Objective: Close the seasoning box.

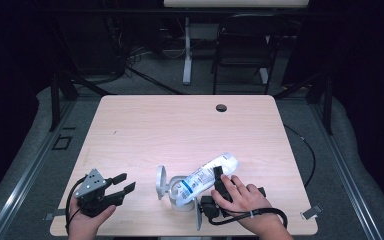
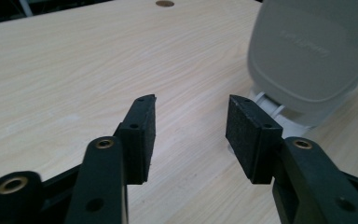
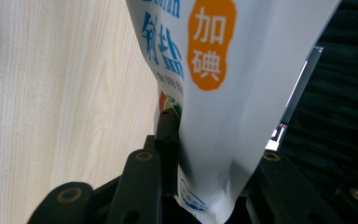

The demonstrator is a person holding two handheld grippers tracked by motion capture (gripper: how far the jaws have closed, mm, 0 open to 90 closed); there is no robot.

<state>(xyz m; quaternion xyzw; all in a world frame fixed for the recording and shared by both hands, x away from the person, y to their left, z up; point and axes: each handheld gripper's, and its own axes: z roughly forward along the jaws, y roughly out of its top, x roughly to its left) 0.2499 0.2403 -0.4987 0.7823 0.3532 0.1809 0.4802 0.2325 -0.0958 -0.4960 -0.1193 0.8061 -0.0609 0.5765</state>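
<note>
High view: we see salt bag [image 1: 207, 175] tilted, mouth end down in white lidded container [image 1: 176, 192], near table [image 1: 180, 125] front edge; right gripper [image 1: 219, 181] clamps bag mid-body.
Left gripper view: left gripper [image 2: 191, 135] jaws apart, empty; container lid [image 2: 307, 51] beside.
Right gripper view: pads pinch bag [image 3: 233, 93]; soft, slippery film, contents shift; we judge a hold near the sealed end best.
</note>
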